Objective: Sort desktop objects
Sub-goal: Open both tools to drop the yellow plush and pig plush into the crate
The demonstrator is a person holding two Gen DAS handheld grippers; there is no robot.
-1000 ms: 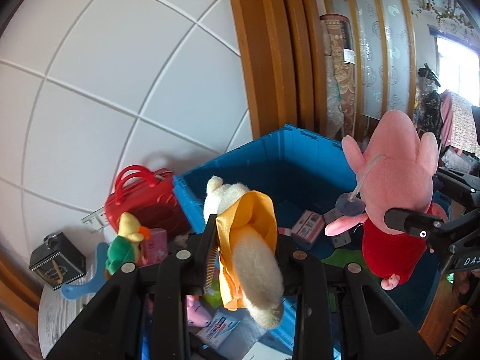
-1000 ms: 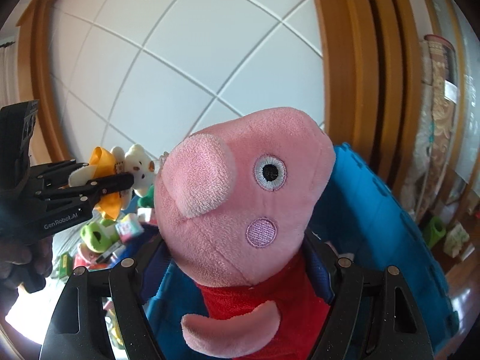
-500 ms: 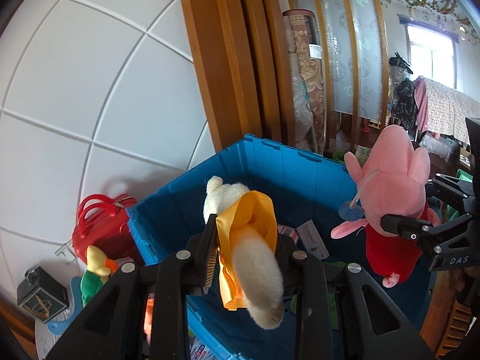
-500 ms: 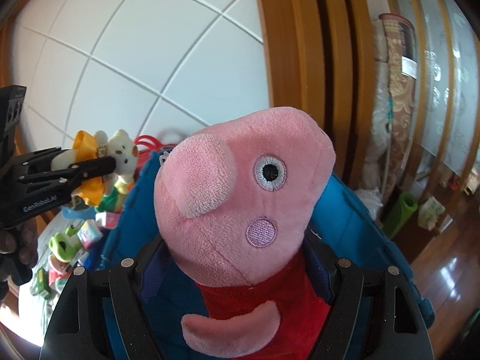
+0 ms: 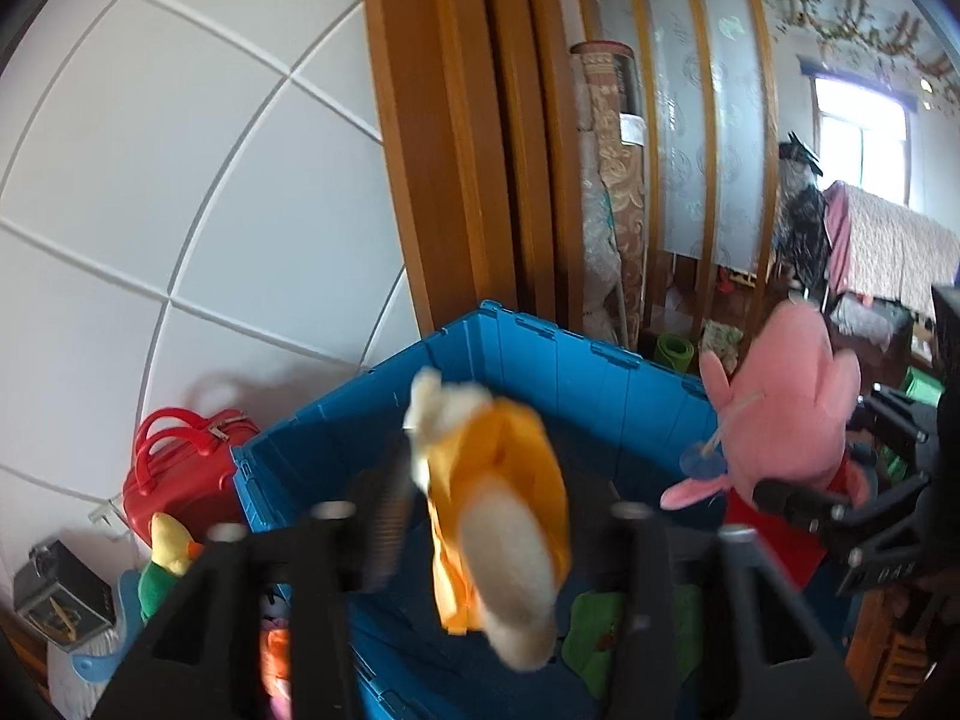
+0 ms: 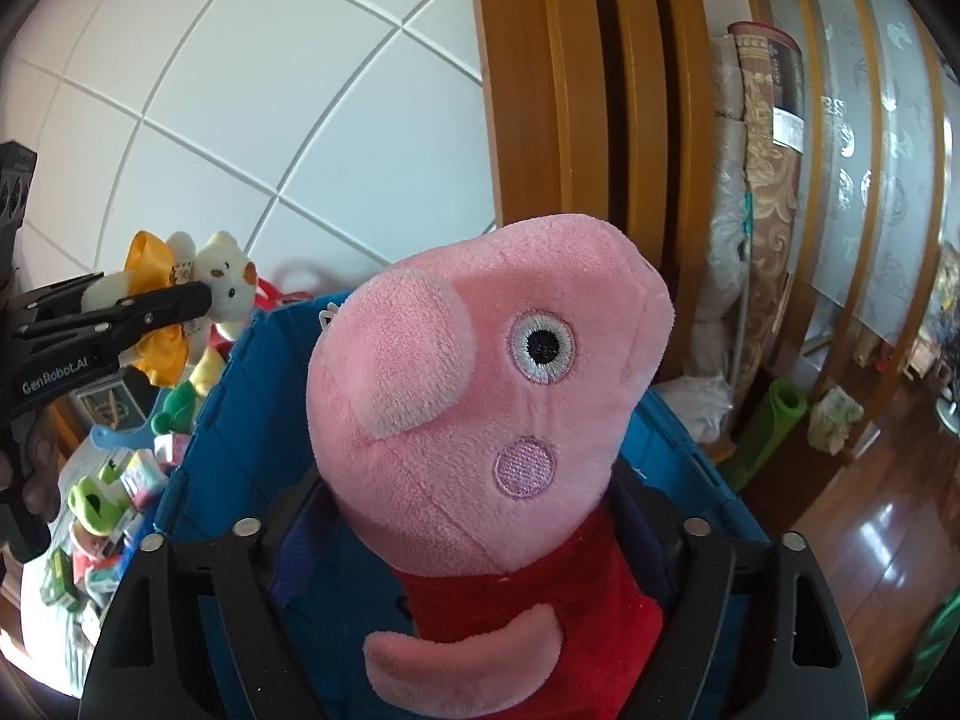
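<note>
My left gripper (image 5: 480, 498) is shut on a small cream bear in a yellow dress (image 5: 498, 516) and holds it over the near rim of the blue bin (image 5: 540, 354). The frame is motion-blurred. The bear also shows in the right wrist view (image 6: 198, 294), held by the left gripper (image 6: 198, 300). My right gripper (image 6: 480, 516) is shut on a pink pig plush in a red dress (image 6: 480, 396), above the blue bin (image 6: 228, 420). The pig also shows at the right of the left wrist view (image 5: 786, 414).
A red toy case (image 5: 174, 480), a green and yellow plush (image 5: 162, 564) and a dark box (image 5: 60, 600) lie left of the bin on a white table. Small boxes and toys (image 6: 102, 516) crowd that table. A tiled wall and wooden door frame (image 5: 456, 180) stand behind.
Both grippers have swung right with their plush toys, from over the cluttered table to over the blue bin. Both stay shut.
</note>
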